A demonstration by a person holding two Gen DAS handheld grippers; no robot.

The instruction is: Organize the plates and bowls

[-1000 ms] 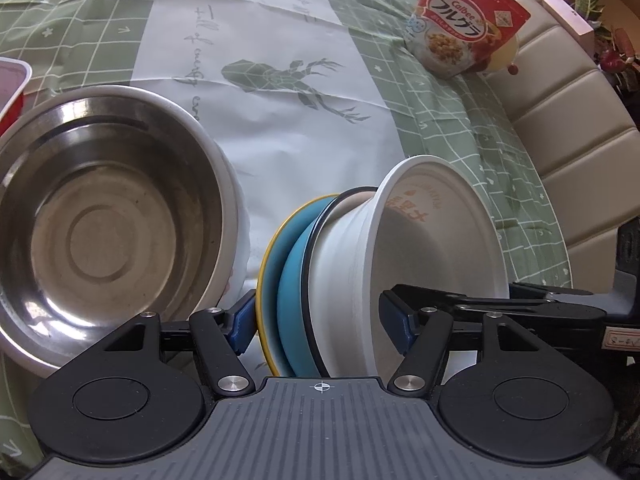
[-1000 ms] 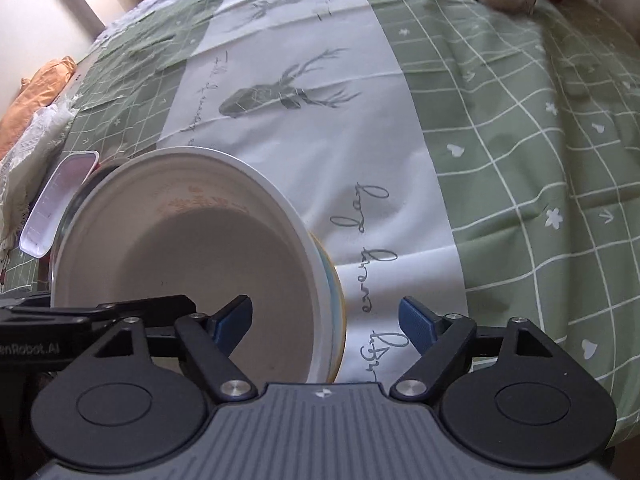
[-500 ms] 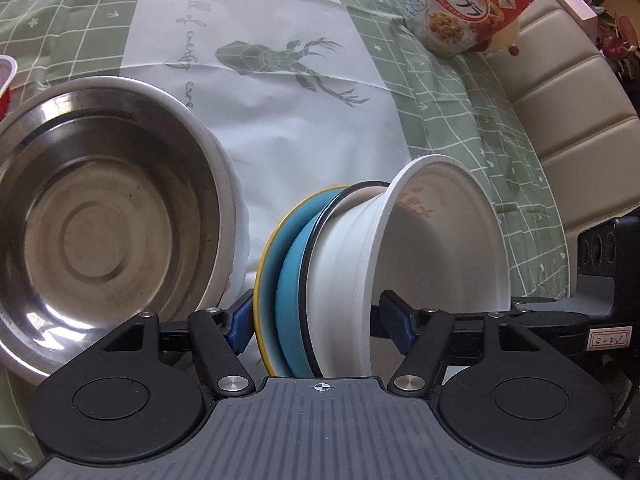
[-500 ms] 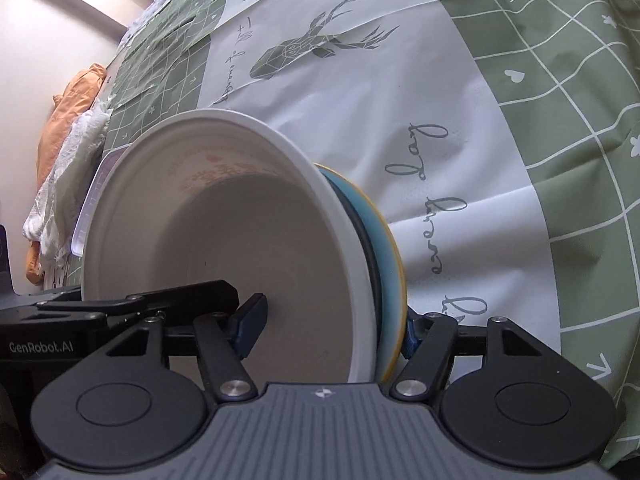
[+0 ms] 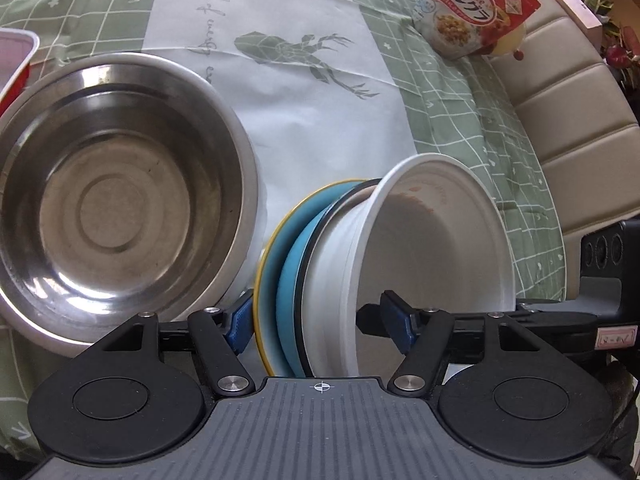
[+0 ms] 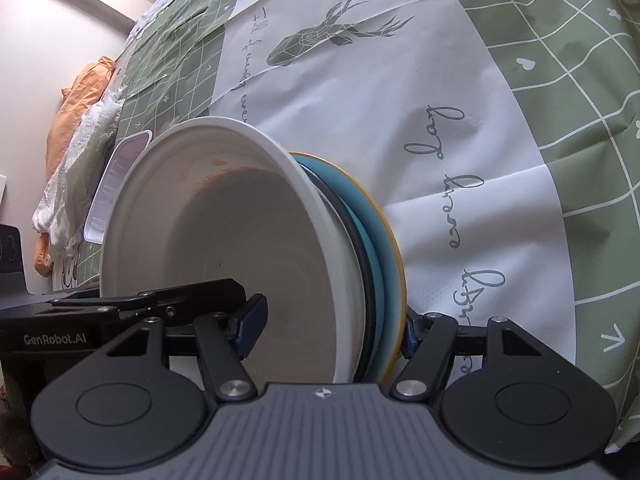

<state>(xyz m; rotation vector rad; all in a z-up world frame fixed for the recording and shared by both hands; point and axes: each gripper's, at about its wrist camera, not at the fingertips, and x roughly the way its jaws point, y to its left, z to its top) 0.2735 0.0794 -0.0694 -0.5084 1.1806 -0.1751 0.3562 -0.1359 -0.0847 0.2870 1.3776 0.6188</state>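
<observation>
A white bowl (image 5: 424, 248) sits on a stack of blue plates (image 5: 288, 248), the outermost with a yellow rim; the stack is tilted on edge above the table. My left gripper (image 5: 320, 320) is shut on the stack, one finger behind the plates, one inside the bowl. My right gripper (image 6: 332, 324) is shut on the same stack (image 6: 376, 248) from the opposite side, one finger inside the white bowl (image 6: 240, 248). A steel bowl (image 5: 116, 196) rests nested in a white bowl at the left.
A green and white deer tablecloth (image 5: 304, 92) covers the table. A cereal bag (image 5: 472, 12) lies far right by a beige padded seat (image 5: 568, 120). A white tray (image 6: 116, 184) and cloths (image 6: 80, 128) lie at the far left edge.
The right gripper closed onto the plate and bowl stack. The stack tilted further on edge and rose off the table, held by both grippers.
</observation>
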